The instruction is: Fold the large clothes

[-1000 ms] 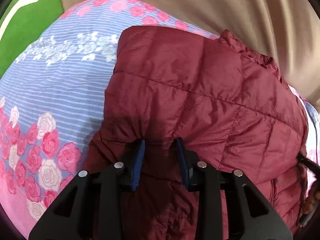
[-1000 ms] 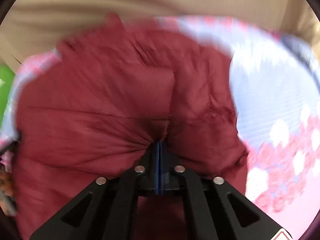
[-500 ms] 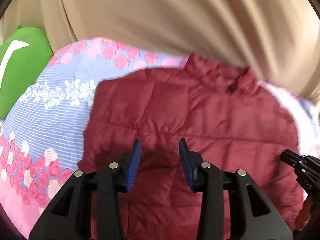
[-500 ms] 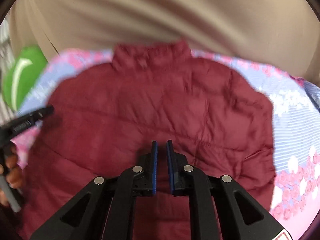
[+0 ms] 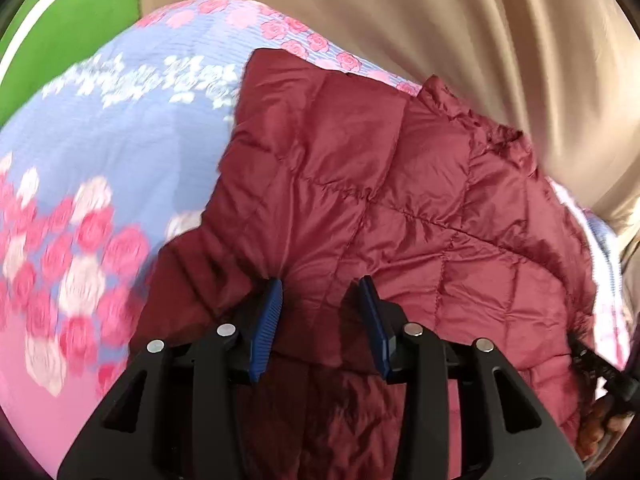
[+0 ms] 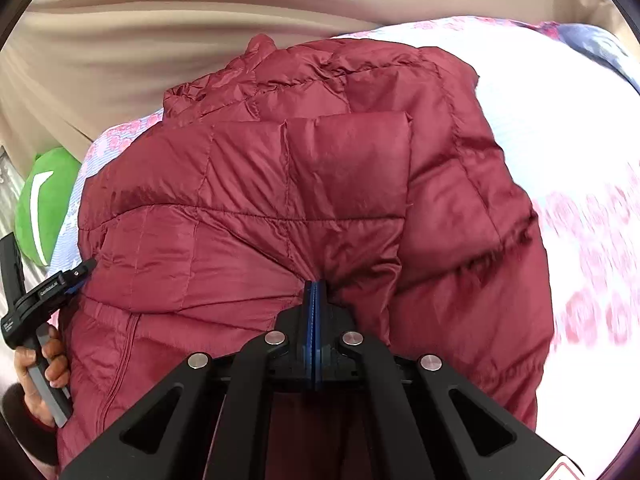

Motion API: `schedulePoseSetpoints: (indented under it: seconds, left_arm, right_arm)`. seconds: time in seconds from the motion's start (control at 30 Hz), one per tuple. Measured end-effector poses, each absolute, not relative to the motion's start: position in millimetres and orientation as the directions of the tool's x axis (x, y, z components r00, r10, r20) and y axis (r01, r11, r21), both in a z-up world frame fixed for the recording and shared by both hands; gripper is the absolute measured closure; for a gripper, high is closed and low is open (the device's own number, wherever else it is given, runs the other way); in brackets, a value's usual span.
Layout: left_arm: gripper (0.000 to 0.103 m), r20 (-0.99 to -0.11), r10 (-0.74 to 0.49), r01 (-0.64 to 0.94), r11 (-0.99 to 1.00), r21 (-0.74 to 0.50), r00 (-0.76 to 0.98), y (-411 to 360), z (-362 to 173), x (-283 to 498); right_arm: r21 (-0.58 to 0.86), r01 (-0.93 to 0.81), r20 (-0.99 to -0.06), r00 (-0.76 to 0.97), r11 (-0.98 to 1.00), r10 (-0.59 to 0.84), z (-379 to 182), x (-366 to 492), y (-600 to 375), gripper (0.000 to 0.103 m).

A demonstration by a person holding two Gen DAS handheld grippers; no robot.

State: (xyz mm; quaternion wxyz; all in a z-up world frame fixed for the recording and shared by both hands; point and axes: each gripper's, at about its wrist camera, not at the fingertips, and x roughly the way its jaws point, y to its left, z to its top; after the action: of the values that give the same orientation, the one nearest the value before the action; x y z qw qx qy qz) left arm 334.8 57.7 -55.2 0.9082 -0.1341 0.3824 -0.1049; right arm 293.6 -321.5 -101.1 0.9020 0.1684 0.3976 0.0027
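A dark red quilted puffer jacket (image 5: 380, 184) lies on a floral bedspread (image 5: 120, 152), with a sleeve folded over its body. My left gripper (image 5: 320, 292) is open, its blue pads on either side of a bunched fold at the jacket's near edge. In the right wrist view the jacket (image 6: 304, 184) fills the middle. My right gripper (image 6: 315, 292) is shut on a pinch of jacket fabric, with creases radiating from it. The left gripper (image 6: 76, 278) shows at the left edge there, held by a hand.
A beige curtain (image 5: 440, 20) hangs behind the bed. A green pillow (image 5: 60, 12) lies at the far left, also in the right wrist view (image 6: 44, 204). The bedspread (image 6: 560, 140) extends to the right of the jacket.
Half a second ago both grippers hung above the flat jacket, the right slightly open. Now both are down at its near edge, the right shut on fabric, the left open around a fold.
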Motion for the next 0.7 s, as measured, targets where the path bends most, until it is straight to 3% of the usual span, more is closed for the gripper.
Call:
schedulePoseSetpoints:
  seconds: [0.1,0.23,0.3,0.33,0.4,0.47,0.6,0.7]
  left_arm:
    - [0.065,-0.661,-0.317,0.090,0.931,-0.354,0.680,69,-57,322]
    - [0.064,-0.678,-0.266,0.092,0.955,-0.282,0.685,64,-56,300]
    - [0.063,-0.688,-0.204,0.089,0.976,-0.199,0.696,55,-47,299]
    - [0.062,-0.689,-0.199,0.091,0.978,-0.190,0.697,52,-38,305]
    - [0.061,-0.674,-0.231,0.112,0.970,-0.215,0.701,48,-18,317]
    - [0.052,-0.645,-0.267,0.152,0.961,-0.229,0.716,35,12,339]
    - [0.051,-0.643,-0.247,0.205,0.969,-0.142,0.725,-6,43,394]
    - [0.051,-0.692,-0.174,0.191,0.980,-0.052,0.700,-33,31,440]
  right_arm:
    - [0.298,0.124,-0.721,0.679,0.946,0.138,-99,277,-320,0.103]
    - [0.251,0.126,-0.740,0.664,0.960,0.106,-95,266,-317,0.103]
    - [0.191,0.144,-0.750,0.660,0.971,0.049,-80,277,-310,0.090]
    - [0.169,0.141,-0.743,0.668,0.975,0.032,-70,283,-309,0.089]
    - [0.129,0.119,-0.711,0.703,0.985,0.008,-41,307,-303,0.089]
    - [0.094,0.092,-0.686,0.727,0.991,-0.003,-14,340,-295,0.089]
    - [0.078,0.049,-0.694,0.720,0.996,0.019,3,422,-277,0.089]
    - [0.083,0.023,-0.720,0.692,0.996,0.044,-8,467,-262,0.089]
